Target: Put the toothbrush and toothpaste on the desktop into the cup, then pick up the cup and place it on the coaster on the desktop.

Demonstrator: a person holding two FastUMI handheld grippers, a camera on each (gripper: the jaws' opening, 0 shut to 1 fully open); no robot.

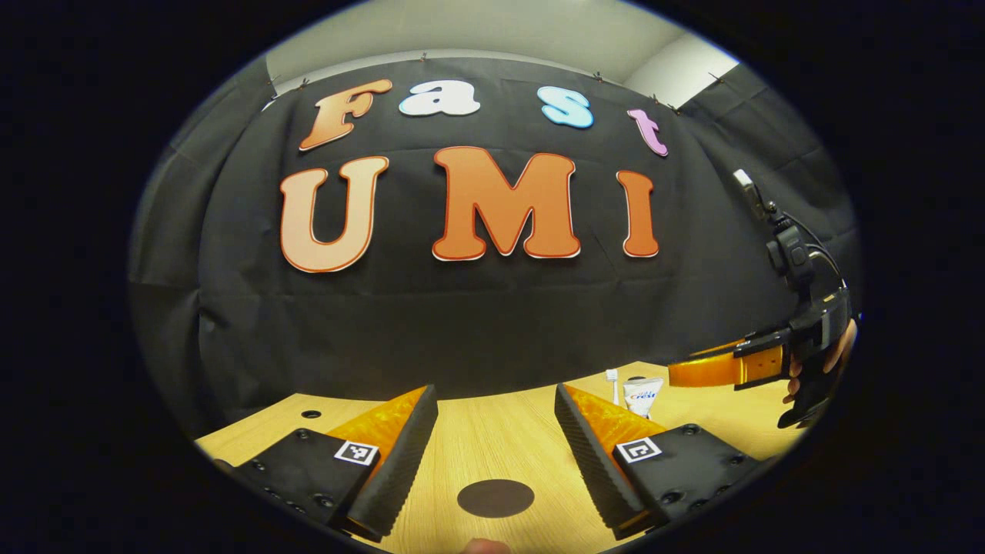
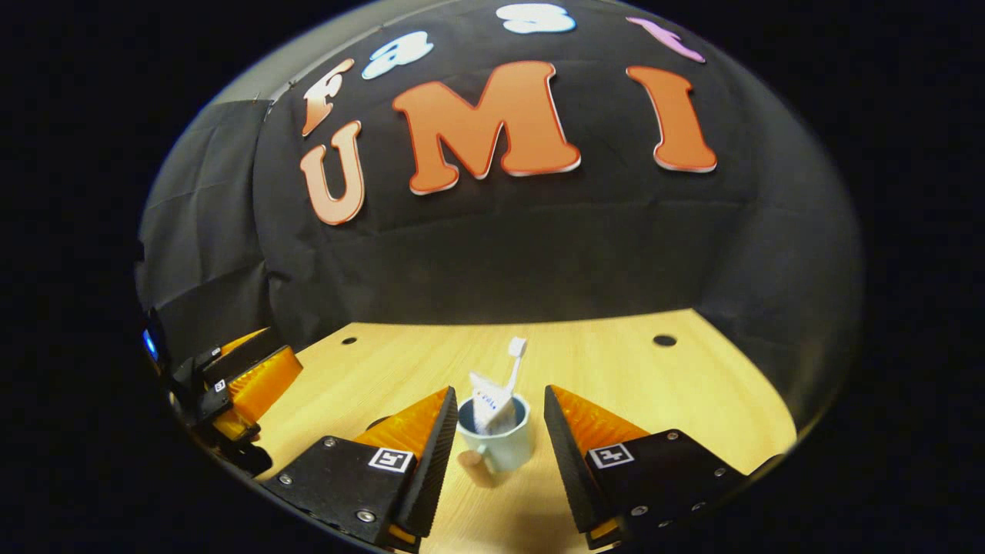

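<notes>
Left gripper view: left gripper (image 1: pixel 496 442) fingers spread wide, empty, ribbed pads facing across bare wood-grain desktop (image 1: pixel 500 431). Flat dark round coaster (image 1: pixel 495 498) lies between them, likely kept framed as drop target. Toothbrush (image 1: pixel 612 382) head and toothpaste (image 1: pixel 642 395) tube top poke up farther right, beside right gripper (image 1: pixel 704 371).

Right gripper view: right gripper (image 2: pixel 499 431) fingers apart, bracketing pale glossy cup (image 2: pixel 494 440) without touching; seemingly lined up for pickup. White toothbrush and soft crimped tube stand inside cup, leaning on rim. Handle faces camera.
</notes>
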